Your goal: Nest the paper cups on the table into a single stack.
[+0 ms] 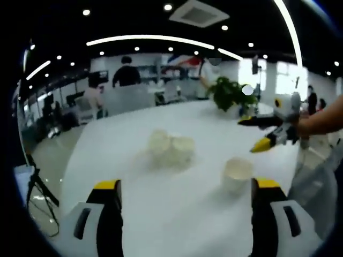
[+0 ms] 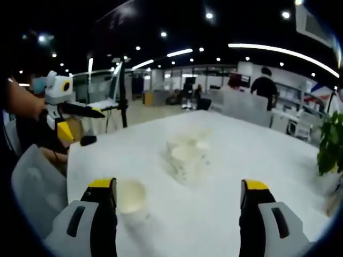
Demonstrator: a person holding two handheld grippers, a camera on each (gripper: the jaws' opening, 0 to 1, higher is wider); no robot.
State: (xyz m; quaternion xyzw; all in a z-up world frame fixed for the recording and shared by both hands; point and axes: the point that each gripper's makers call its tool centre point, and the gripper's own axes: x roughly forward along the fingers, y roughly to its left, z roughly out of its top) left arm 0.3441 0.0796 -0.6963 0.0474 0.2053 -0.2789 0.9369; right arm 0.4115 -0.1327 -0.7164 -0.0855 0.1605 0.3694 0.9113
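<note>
Left gripper view looks across a big white bench [image 1: 134, 209], with the left gripper [image 1: 185, 214] held low over the near edge, jaws wide apart and nothing between them. A little cluster of white paper cups [image 1: 171, 148] sits out in the middle of the bench, bunched together and touching; it's too blurry to count them. One single paper cup [image 1: 237, 173] stands upright apart from the bunch, closer in and just off the inner side of this view's right-hand jaw. The right gripper [image 1: 263, 133] comes in from the right side, held by a bare forearm [image 1: 321, 121], hovering above the bench with its yellow-tipped jaws apart and empty. Behind it there's a potted plant [image 1: 230, 94] on the far part of the bench.

In the right gripper view it's the same deal: the right gripper [image 2: 178, 211] has its jaws spread wide with nothing in them, the lone cup [image 2: 131, 198] right next to its left-hand jaw, and the cluster [image 2: 186, 154] further out, pretty much dead ahead. The left gripper [image 2: 80, 120] shows up at the left, above the bench corner. Plant leaves [image 2: 331, 142] poke in at the right edge. Nothing sits between the jaws and the cups. The background is an open office with ceiling lights, a tripod [image 2: 122, 96] and a few people standing around.
</note>
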